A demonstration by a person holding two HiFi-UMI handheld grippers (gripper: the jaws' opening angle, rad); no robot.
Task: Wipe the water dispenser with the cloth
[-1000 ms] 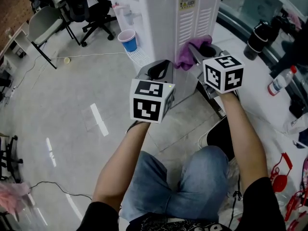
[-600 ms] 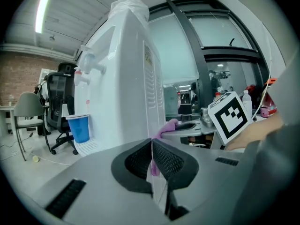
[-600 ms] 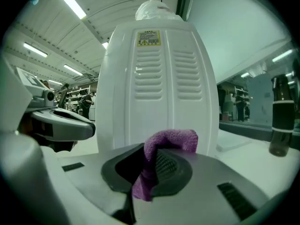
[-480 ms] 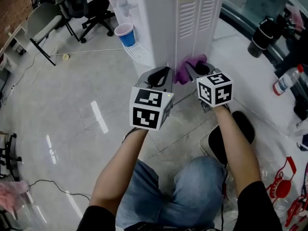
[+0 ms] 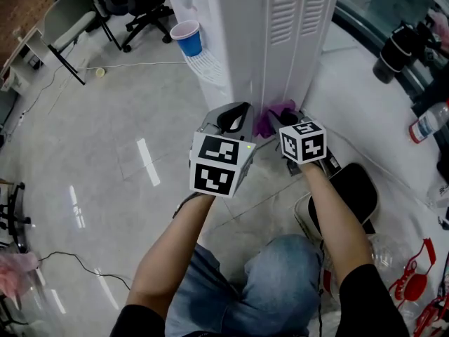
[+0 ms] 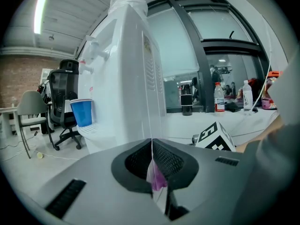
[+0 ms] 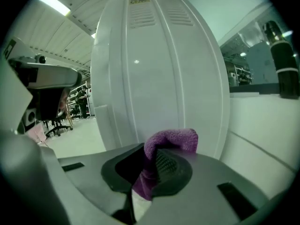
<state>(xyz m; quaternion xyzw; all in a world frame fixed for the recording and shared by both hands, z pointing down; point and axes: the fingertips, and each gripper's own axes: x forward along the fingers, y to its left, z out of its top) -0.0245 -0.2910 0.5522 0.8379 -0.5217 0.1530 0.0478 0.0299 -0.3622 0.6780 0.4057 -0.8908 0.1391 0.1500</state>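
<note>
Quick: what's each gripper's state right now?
Left gripper: shut; purple sliver between the jaws, unclear what.
Right gripper: shut on the cloth.

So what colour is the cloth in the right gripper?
Purple. The cloth shows best in the right gripper view.

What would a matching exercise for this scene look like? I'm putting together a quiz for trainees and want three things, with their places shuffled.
Things:
1. purple cloth
2. blue cup
3. black office chair

Places:
A. on the floor beyond the water dispenser
B. clamped in the right gripper, low at the dispenser
C. on the dispenser's drip tray

Pairs: 1-B, 2-C, 3-A
</note>
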